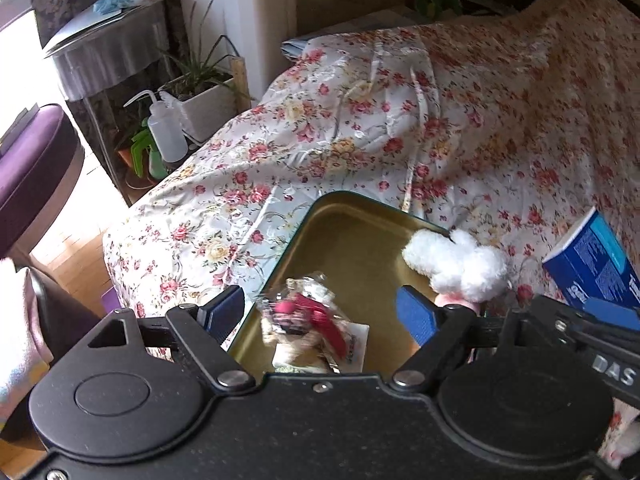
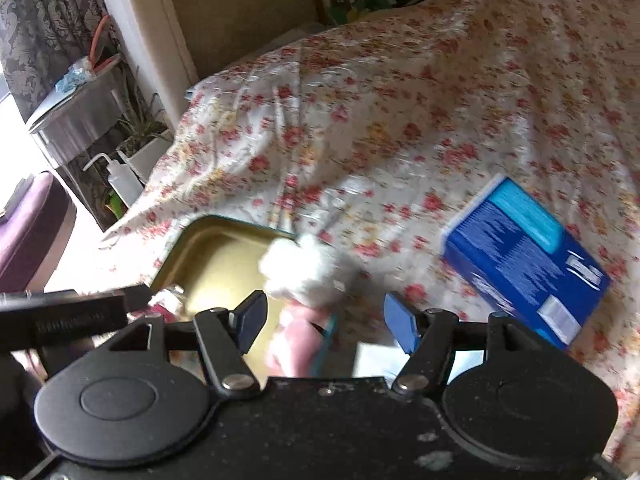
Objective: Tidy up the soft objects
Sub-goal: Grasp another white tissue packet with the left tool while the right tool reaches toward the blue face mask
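A gold tin tray (image 1: 352, 248) with a dark green rim lies on the flowered bedspread (image 1: 400, 128). In it rests a small toy in clear wrap with a red band (image 1: 316, 316), between the fingers of my left gripper (image 1: 320, 314), which is open and not touching it. A white fluffy plush (image 1: 456, 266) with a pink part lies across the tray's right rim. In the right wrist view the same plush (image 2: 304, 268) sits just ahead of my right gripper (image 2: 326, 322), whose pads stand apart and clear of it. The tray (image 2: 216, 256) is to its left.
A blue carton (image 2: 524, 260) lies on the bedspread to the right of the plush. Left of the bed stand a potted plant (image 1: 204, 96), a squeeze bottle (image 1: 164, 128), a metal side table (image 1: 104, 56) and a purple stool (image 1: 36, 160). The bed's edge drops to wooden floor there.
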The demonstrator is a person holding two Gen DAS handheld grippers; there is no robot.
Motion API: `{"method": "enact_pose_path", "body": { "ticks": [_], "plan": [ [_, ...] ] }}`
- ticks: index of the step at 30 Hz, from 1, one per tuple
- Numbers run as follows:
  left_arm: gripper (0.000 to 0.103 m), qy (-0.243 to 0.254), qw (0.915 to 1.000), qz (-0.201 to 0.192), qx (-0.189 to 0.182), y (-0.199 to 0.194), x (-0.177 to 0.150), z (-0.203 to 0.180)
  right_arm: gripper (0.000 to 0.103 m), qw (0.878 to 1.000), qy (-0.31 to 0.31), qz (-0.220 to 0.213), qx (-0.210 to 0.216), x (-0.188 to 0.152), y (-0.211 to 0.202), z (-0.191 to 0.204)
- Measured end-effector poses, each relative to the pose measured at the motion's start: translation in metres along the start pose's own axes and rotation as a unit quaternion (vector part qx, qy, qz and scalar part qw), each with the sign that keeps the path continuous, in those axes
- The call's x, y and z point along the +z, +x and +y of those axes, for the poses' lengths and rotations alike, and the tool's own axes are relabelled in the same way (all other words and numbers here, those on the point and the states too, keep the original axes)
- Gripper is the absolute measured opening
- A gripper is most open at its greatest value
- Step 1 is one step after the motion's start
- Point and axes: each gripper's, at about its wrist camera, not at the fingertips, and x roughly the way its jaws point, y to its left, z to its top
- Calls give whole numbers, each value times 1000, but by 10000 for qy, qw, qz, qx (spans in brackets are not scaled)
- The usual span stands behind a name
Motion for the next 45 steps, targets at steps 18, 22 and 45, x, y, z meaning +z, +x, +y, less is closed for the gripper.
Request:
{"method": "enact_pose_path", "body": {
  "ticks": [18,22,45],
  "plan": [
    [79,789,9953,222,-520,-11,-21,-45,73,9945,730,165,-727,-80,-27,-106],
    [79,955,9924,339,-695,-13,-30,-57,73,9936,717,232,-846,-91,-19,-109],
    [80,1082,9907,453,-682,-4,-34,-68,35,9895,-391,416,-1327,-69,57,-64]
  ]
}}
